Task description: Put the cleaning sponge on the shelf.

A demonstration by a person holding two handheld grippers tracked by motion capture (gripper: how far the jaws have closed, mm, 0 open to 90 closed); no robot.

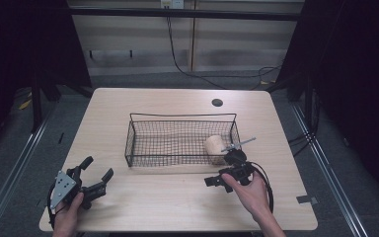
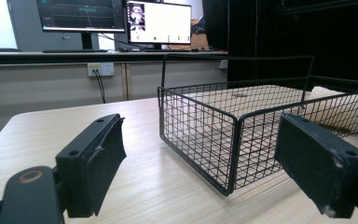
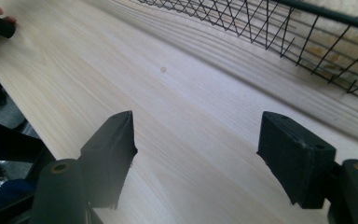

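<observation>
A black wire basket (image 1: 177, 116) stands in the middle of the wooden table (image 1: 168, 197). A pale beige roll-shaped object (image 1: 214, 146) lies inside its right end. My left gripper (image 1: 97, 168) rests open near the front left corner, pointing toward the basket with nothing between its jaws. In the left gripper view, the basket (image 2: 200, 126) is straight ahead, with the beige object (image 2: 335, 109) behind the mesh. My right gripper (image 1: 218, 170) is open just in front of the basket's right end and points left over bare wood. The basket wall (image 3: 307, 28) runs along its right side.
A round cable hole (image 1: 217, 102) sits at the back of the table. Two monitors (image 2: 158, 21) stand on a counter beyond the far edge. Bare wood lies between the two grippers. Dark floor surrounds the table on all sides.
</observation>
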